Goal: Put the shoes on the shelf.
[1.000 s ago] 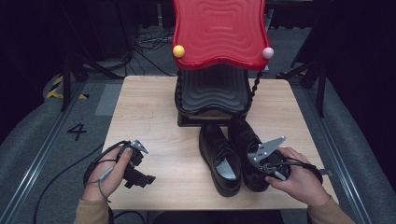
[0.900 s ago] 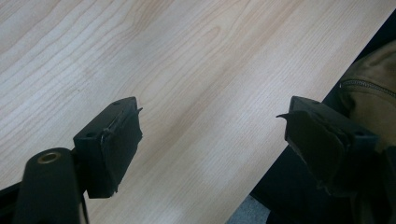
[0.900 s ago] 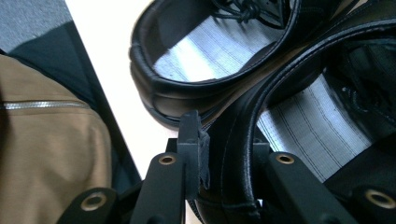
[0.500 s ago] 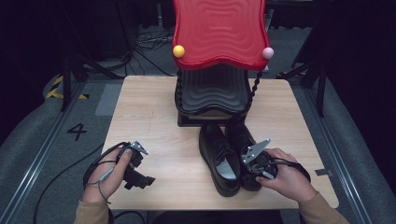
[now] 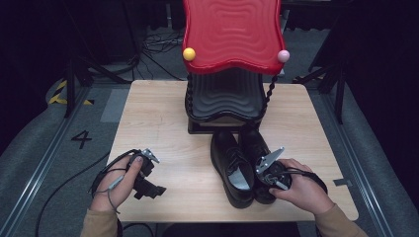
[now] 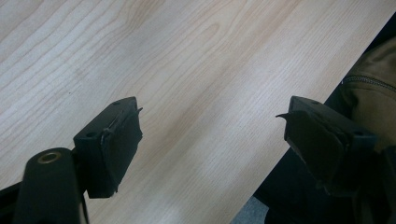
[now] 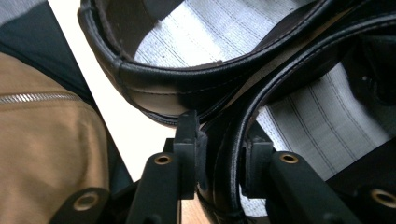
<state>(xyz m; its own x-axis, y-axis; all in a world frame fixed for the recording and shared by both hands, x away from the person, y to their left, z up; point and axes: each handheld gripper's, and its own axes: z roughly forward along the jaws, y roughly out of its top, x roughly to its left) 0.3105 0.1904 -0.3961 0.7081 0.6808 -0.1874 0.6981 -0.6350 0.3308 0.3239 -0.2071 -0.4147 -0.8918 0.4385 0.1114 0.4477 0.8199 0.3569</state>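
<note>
- On the near right part of the table (image 5: 163, 123), the right hand-held gripper (image 5: 271, 170) sits at the heel end of a pair of black shoes, held by the person's right hand (image 5: 301, 190).
- Its jaws are closed on the rim of the right shoe (image 5: 257, 148): in the right gripper view the black leather collar (image 7: 233, 154) runs between the two pads, one inside the shoe and one outside.
- Just beyond those jaws lies the left shoe (image 5: 232, 168), its heel collar touching the gripped one; both show pale striped lining.
- Farther ahead of this hand-held gripper, past the shoe toes, stands a dark wavy stand (image 5: 225, 96) under a red wavy panel (image 5: 232, 32) with a yellow ball (image 5: 188, 54) and a pink ball (image 5: 283, 56) at its lower corners.
- Well apart from the shoes, the left hand-held gripper (image 5: 148, 185) is held by the left hand (image 5: 116, 185) near the table's front edge.
- Its jaws stand wide apart with bare wood between them; a tan sleeve (image 6: 369, 79) shows beside the far jaw.
</note>
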